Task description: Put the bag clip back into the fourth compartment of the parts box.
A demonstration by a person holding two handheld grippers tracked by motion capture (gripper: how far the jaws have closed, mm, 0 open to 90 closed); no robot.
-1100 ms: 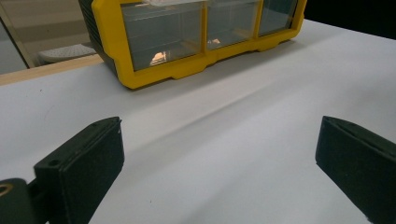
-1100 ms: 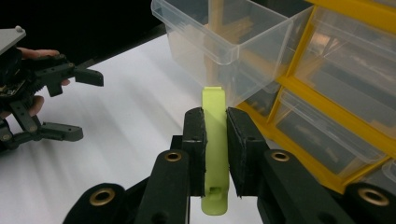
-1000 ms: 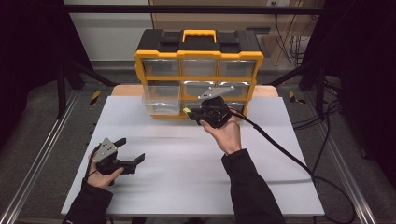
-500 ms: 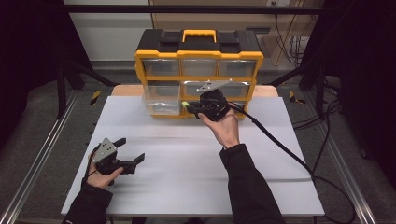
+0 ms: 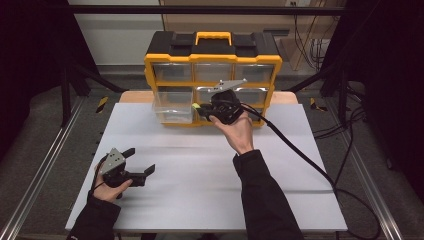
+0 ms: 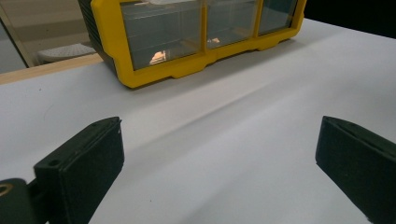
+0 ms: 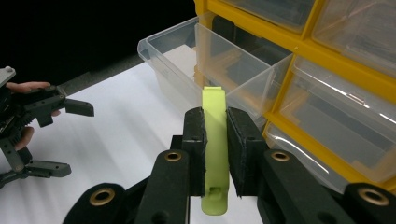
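A: Right gripper (image 7: pixel 215 135) is clamped on the green clip (image 7: pixel 214 154), pads squeezing its flat sides, the tip sticking out past my jaws. It hangs just short of the open drawer (image 7: pixel 205 70), the clear one pulled out of the yellow organizer (image 5: pixel 212 60) at its lower left.

B: And the left?

A: Left gripper (image 5: pixel 141 161) sits low on the table (image 5: pixel 200 190), well away, jaws wide apart with nothing between them. It's out of this one.

B: So what makes the drop clean?

A: As I see it, I carry the tip over the drawer's near wall first, not into it. That wall is thin clear plastic, and a nudge could push the drawer back in or skew it. Once the clip is above the bare floor of the front compartment, I tilt down a touch and only then let go.

B: Risk?

A: Letting go early. Then the clip likely lands on the table in front of the drawer. The divider behind is close too, so I'd stop short of it.
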